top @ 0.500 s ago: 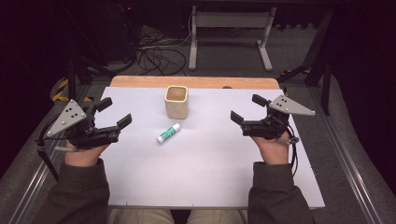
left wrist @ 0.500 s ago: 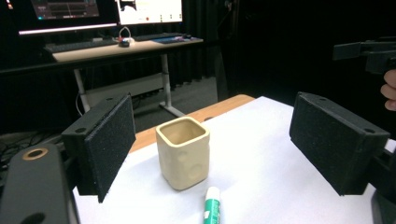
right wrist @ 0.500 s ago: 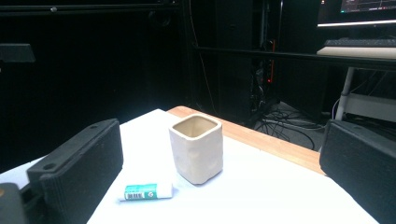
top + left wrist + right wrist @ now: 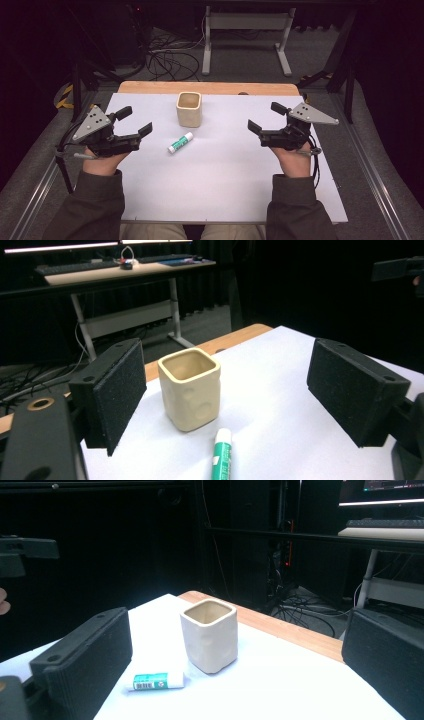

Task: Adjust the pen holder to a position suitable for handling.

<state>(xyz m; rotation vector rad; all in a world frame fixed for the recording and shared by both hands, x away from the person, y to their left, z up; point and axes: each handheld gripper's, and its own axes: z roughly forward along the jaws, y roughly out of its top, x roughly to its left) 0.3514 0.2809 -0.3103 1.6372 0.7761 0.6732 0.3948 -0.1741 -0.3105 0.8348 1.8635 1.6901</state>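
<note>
Near centre of worktop (image 4: 225, 190): glue stick (image 4: 180, 143), green-white label, print unreadable, long axis near-left to far-right | left tongs (image 4: 134, 121), right tongs (image 4: 263, 116): jaws wide apart, empty, flanking | farther: cream cup (image 4: 189, 108) upright.

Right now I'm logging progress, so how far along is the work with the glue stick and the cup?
Nothing looks done: the glue stick lies flat on the white sheet just in front of the upright cup. Nothing is in hand; the left gripper and right gripper sit open at either side, both apart from these things. Picking up the stick is left.
</note>
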